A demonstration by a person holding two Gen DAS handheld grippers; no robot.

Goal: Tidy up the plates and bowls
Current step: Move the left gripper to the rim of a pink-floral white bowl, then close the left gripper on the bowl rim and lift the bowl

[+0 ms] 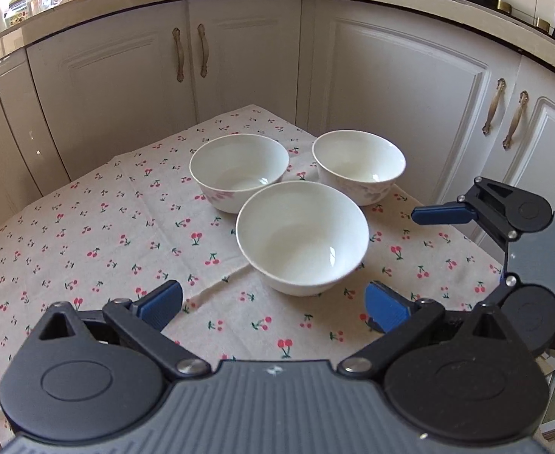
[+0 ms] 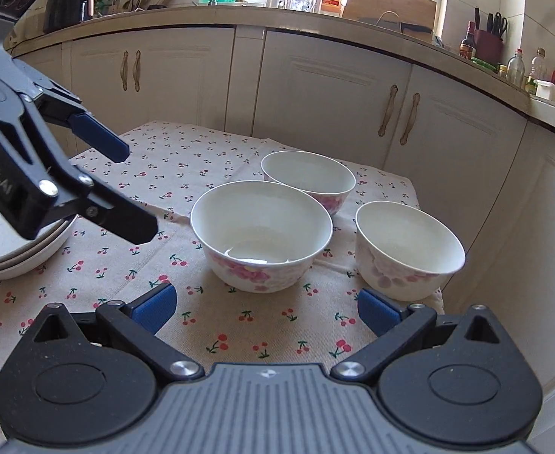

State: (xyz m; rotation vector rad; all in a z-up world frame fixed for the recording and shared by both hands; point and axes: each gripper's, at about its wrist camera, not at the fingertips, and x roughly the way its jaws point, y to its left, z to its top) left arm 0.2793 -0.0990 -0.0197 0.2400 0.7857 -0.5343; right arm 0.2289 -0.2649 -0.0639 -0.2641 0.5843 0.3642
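The plates [image 2: 16, 242] sit in one pile at the table's [image 2: 186, 151] left edge; three bowls [image 2: 261, 234] stand apart, not stacked yet; the left gripper [image 1: 273, 308] and right gripper [image 2: 266, 312] are wide open, holding nothing.

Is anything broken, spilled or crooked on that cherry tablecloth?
Nothing stands out. The three white bowls stand upright, empty and unchipped as far as shows. The stacked plates sit evenly at the left. The tablecloth has only fold creases. Both the left gripper and right gripper are open, holding nothing.
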